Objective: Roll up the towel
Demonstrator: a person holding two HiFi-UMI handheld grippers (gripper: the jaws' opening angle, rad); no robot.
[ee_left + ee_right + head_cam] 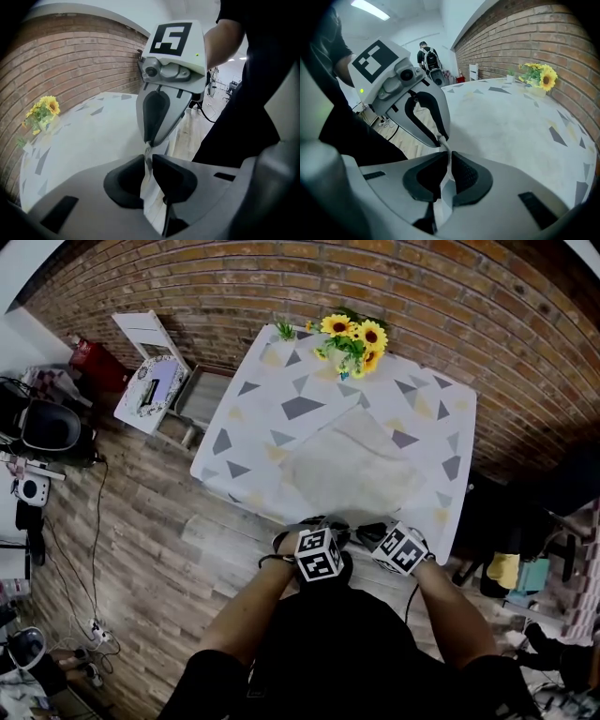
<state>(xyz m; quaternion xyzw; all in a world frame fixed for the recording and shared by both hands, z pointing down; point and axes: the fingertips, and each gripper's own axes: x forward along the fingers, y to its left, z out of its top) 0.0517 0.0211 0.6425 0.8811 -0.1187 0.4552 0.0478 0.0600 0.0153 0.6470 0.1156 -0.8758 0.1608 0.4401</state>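
Towel [352,465] lies flat on table [441,413], its near edge at both grippers, which I hold side by side. L gripper [149,161]: jaws nearly together, pinching towel edge. R gripper [449,165]: same, clamped on edge.

The head view looks steeply down from above the person, high over the table [281,381], with the brick wall [281,287] on the far side. The left gripper view sits close behind its own jaws at the table's near edge and faces right, at the right gripper [149,143]. The right gripper view mirrors it, facing left at the left gripper [440,138]. All three views share the table, the brick wall and the sunflowers [354,334].
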